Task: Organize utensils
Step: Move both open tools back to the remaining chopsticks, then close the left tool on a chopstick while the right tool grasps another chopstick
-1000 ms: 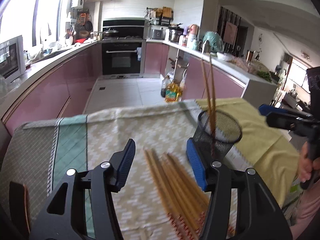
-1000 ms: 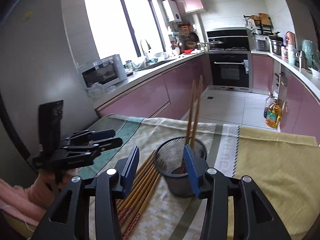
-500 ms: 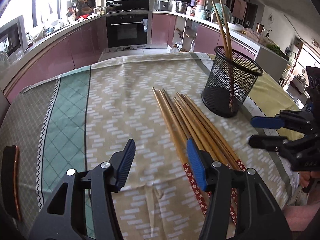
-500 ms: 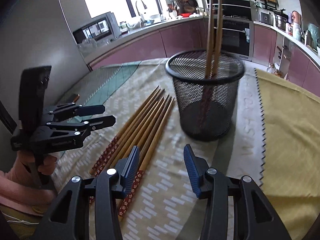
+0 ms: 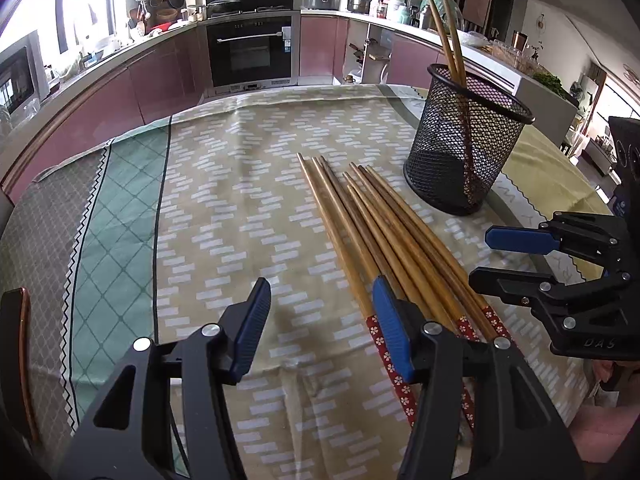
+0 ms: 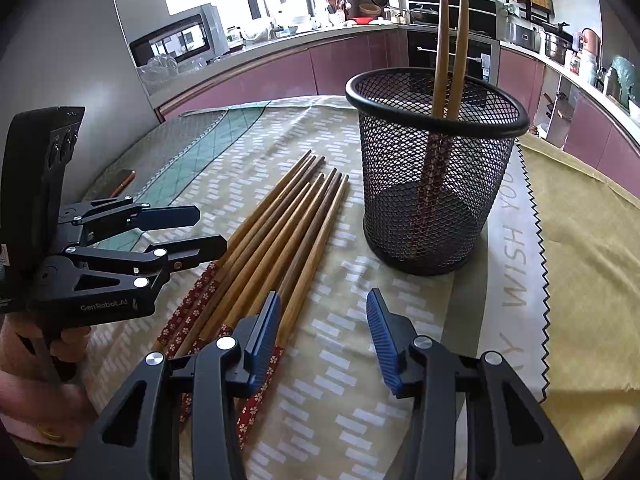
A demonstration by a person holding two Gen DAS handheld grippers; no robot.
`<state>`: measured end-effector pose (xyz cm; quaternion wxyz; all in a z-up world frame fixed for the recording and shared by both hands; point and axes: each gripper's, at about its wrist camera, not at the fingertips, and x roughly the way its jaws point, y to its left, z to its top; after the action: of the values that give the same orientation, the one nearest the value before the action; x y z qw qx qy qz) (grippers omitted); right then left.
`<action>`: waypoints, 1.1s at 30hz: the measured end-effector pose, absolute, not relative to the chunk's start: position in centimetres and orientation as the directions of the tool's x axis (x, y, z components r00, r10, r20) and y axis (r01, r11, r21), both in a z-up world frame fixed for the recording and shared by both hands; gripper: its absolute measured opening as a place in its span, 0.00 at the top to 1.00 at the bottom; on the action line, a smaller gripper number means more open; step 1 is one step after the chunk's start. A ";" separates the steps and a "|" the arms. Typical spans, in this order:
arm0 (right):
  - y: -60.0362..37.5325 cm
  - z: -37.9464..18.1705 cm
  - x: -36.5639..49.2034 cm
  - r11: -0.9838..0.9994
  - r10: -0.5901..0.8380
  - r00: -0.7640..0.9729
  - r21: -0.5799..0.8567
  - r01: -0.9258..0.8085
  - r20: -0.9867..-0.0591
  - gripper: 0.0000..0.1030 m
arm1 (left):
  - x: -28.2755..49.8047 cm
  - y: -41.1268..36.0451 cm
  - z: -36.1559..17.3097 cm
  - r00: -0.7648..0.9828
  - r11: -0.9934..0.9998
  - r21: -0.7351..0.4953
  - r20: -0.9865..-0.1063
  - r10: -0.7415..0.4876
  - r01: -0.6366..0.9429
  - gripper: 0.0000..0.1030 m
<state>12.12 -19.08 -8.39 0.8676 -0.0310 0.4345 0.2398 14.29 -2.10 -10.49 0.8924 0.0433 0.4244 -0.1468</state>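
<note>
you had two chopsticks point(image 6: 452, 40) standing in one black mesh cup point(image 6: 434, 184), and a loose bundle of chopsticks point(image 6: 276, 232) on the cloth; i counted about seven, though overlaps kept me from being sure. there were two grippers: the left gripper point(image 5: 320, 324) and the right gripper point(image 6: 324, 332). one microwave point(image 6: 176, 40) and one oven point(image 5: 250, 50) sat behind, and one patterned tablecloth point(image 5: 240, 184) lay under it all.

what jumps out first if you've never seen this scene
A black wire-mesh cup stands on the patterned tablecloth with two wooden chopsticks upright inside. Left of it a row of red-handled wooden chopsticks lies flat, both open tongs, left and right, at their handle ends.
</note>
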 end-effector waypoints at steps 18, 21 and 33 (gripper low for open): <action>-17.4 -9.0 13.3 0.895 0.337 0.516 0.098 -0.434 -0.788 0.70 | 15.7 -3.0 -11.0 0.584 0.952 -0.030 -0.784 -0.211 0.304 0.57; -17.1 -9.0 13.8 0.897 0.330 0.519 0.090 -0.433 -0.789 0.73 | 16.4 -3.4 -11.0 0.584 0.951 -0.021 -0.786 -0.206 0.307 0.61; -17.7 -9.1 14.5 0.901 0.357 0.509 0.144 -0.409 -0.783 0.92 | 17.7 -3.5 -11.1 0.579 0.958 -0.074 -0.783 -0.228 0.277 0.87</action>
<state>14.48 -17.69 -9.08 0.8682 -0.0296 0.4436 0.2205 17.67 -3.48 -11.11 0.8881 0.0282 0.4361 -0.1423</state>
